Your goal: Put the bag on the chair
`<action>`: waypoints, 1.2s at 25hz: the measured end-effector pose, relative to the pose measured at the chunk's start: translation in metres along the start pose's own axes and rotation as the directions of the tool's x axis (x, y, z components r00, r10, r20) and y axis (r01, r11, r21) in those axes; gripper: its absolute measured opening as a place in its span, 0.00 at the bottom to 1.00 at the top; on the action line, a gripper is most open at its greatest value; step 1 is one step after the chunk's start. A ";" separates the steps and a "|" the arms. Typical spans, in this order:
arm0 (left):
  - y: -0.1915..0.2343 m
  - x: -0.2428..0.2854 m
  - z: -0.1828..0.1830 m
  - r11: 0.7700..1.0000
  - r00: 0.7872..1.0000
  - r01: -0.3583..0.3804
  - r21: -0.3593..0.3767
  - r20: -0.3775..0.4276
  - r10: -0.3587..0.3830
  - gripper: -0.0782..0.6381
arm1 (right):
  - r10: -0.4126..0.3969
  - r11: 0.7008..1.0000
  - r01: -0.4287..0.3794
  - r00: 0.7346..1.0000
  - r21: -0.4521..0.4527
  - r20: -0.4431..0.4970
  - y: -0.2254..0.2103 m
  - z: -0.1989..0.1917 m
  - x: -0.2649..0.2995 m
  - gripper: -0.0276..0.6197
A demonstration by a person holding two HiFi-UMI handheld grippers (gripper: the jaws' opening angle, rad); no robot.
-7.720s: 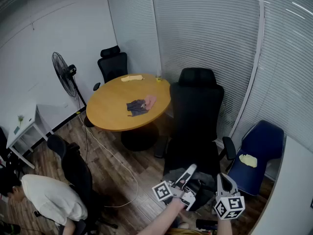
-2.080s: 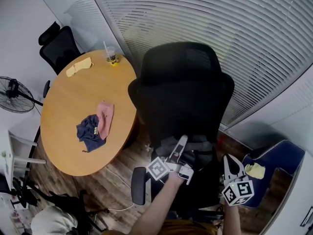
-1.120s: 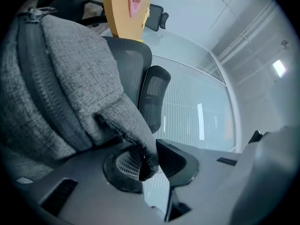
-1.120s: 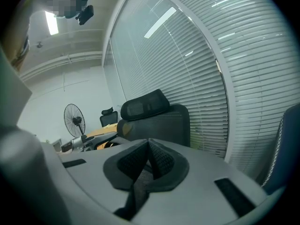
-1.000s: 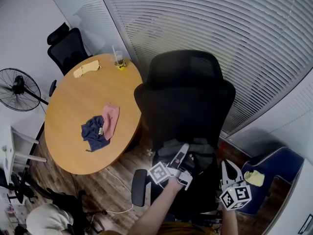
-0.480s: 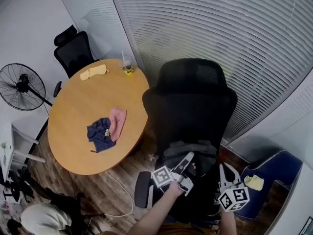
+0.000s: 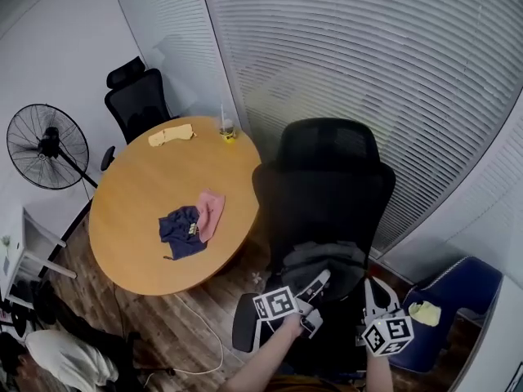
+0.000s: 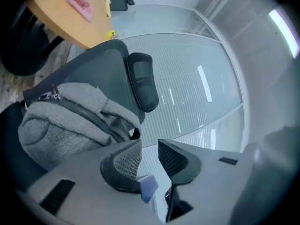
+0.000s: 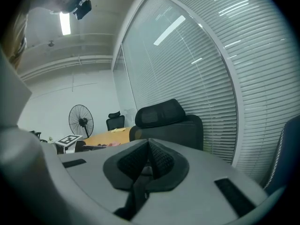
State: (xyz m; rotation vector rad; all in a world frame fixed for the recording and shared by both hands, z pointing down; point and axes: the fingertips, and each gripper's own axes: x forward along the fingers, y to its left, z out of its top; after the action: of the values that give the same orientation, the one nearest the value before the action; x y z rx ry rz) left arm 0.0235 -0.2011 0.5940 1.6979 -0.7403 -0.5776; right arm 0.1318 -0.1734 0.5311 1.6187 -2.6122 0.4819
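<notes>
A grey bag [image 7: 323,260] lies on the seat of the black office chair [image 7: 327,182], leaning toward its backrest. In the left gripper view the bag [image 8: 61,125] fills the left side, with the chair's headrest [image 8: 143,81] above it. My left gripper [image 7: 319,282] is open just in front of the bag, and nothing is between its jaws [image 8: 149,149]. My right gripper [image 7: 374,295] hovers to the right of the seat, apart from the bag. It is shut and empty [image 9: 149,146], and the chair [image 9: 166,121] shows beyond it.
A round wooden table [image 7: 139,219] left of the chair carries a blue cloth [image 7: 181,229], a pink cloth [image 7: 211,211], a yellow cloth [image 7: 172,135] and a cup [image 7: 226,129]. A standing fan [image 7: 47,141], a second black chair [image 7: 139,104], a blue chair [image 7: 453,300] and slatted blinds surround them. A person [image 7: 65,359] sits lower left.
The bag, earlier hanging at the grippers in front of the chair, now lies on the seat. The left gripper has drawn back a little from it. The head view has pulled back.
</notes>
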 end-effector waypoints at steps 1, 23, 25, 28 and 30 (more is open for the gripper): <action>-0.003 -0.003 -0.001 1.000 1.000 -0.012 0.029 -0.014 0.012 0.27 | -0.003 1.000 0.003 1.000 -0.001 0.003 0.004 0.001 -0.003 0.06; -0.118 -0.047 0.011 0.627 0.987 -0.084 0.775 -0.020 0.157 0.14 | -0.037 0.988 0.052 0.994 -0.145 0.107 0.058 0.042 -0.058 0.06; -0.119 -0.049 0.010 0.582 0.986 -0.081 0.809 -0.020 0.165 0.14 | -0.036 0.987 0.053 0.993 -0.153 0.109 0.061 0.041 -0.059 0.06; -0.123 -0.048 0.006 0.524 0.985 -0.064 0.849 -0.031 0.171 0.14 | -0.041 0.986 0.058 0.993 -0.156 0.111 0.061 0.039 -0.062 0.06; -0.126 -0.048 0.006 0.539 0.987 -0.059 0.840 -0.033 0.160 0.14 | -0.051 0.985 0.067 0.993 -0.159 0.105 0.062 0.041 -0.063 0.06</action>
State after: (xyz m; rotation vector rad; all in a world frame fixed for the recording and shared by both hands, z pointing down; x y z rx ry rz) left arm 0.0086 -0.1498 0.4700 2.5226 -1.1503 0.0230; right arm 0.1122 -0.1045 0.4653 1.7031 -2.5850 0.1839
